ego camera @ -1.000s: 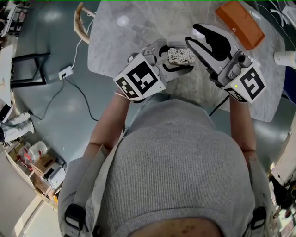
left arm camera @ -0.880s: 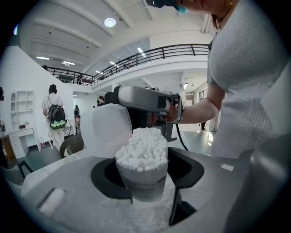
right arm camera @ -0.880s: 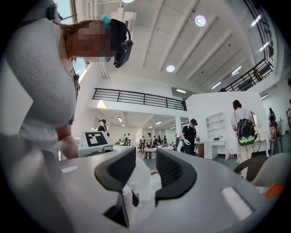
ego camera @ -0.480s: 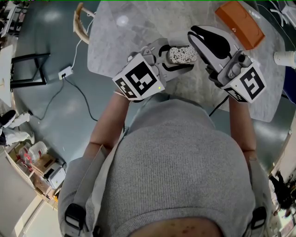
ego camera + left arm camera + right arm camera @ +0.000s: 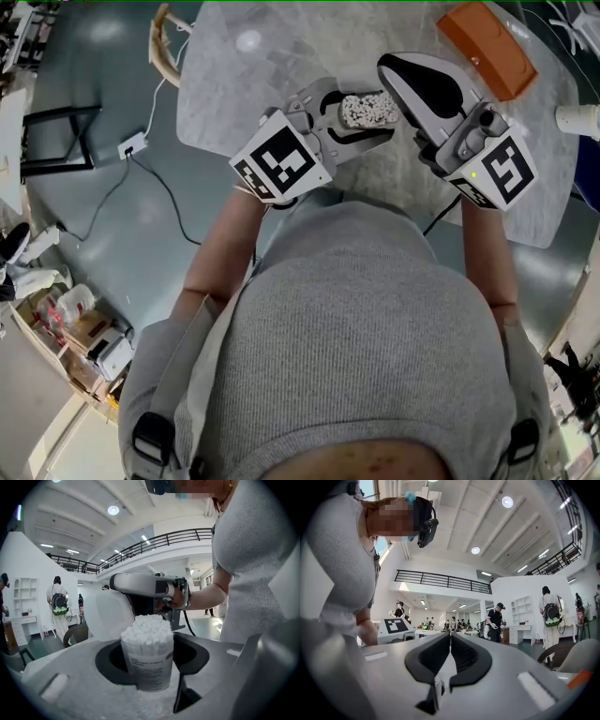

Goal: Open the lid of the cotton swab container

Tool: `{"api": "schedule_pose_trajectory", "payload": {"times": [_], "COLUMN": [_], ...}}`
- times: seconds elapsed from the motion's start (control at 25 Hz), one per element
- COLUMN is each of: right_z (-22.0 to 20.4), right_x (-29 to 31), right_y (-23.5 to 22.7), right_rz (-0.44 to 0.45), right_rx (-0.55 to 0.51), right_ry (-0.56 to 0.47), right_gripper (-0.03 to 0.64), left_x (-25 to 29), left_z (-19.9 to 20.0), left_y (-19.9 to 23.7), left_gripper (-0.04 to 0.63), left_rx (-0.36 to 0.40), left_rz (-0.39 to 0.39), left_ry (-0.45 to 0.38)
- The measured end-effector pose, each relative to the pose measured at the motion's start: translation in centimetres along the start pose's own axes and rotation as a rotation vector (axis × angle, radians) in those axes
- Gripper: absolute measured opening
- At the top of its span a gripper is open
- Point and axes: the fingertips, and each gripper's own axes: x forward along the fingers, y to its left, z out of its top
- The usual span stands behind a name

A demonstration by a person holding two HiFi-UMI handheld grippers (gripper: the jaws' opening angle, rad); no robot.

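Your left gripper (image 5: 361, 117) is clamped on the cotton swab container (image 5: 149, 660), held upright over the table (image 5: 234, 84) in the upper middle of the head view, and its lid (image 5: 110, 616) already stands flipped open, left of the bare swab heads in the left gripper view. Your right gripper (image 5: 451, 638), just right of it in the head view, is closing its jaws on nothing, so I judge the opening done, with little left

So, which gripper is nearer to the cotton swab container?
Left. The left gripper holds the cotton swab container between its jaws. The right gripper is just beside it, jaws closing with nothing between them.
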Motion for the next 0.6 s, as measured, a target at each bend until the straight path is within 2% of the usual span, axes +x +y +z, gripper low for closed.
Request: {"api": "schedule_pose_trajectory", "payload": {"times": [0.24, 0.48, 0.6], "right_z": [-0.5, -0.3, -0.5], "right_x": [-0.1, -0.8, -1.2], "right_y": [0.3, 0.1, 0.3], "right_rz": [0.008, 0.005, 0.044], "right_rx": [0.004, -0.014, -0.007], "right_ry": [0.021, 0.005, 0.012], "right_gripper": [0.002, 0.003, 0.072], "left_x": [0.2, 0.1, 0.0], "left_z": [-0.6, -0.3, -0.3], "left_y": [-0.4, -0.6, -0.7], "left_gripper": [0.209, 0.207, 0.207], "left_rx": [0.01, -0.002, 0.005], "left_rz": [-0.006, -0.02, -0.034], "left_ry": [-0.009, -0.054, -0.053]}}
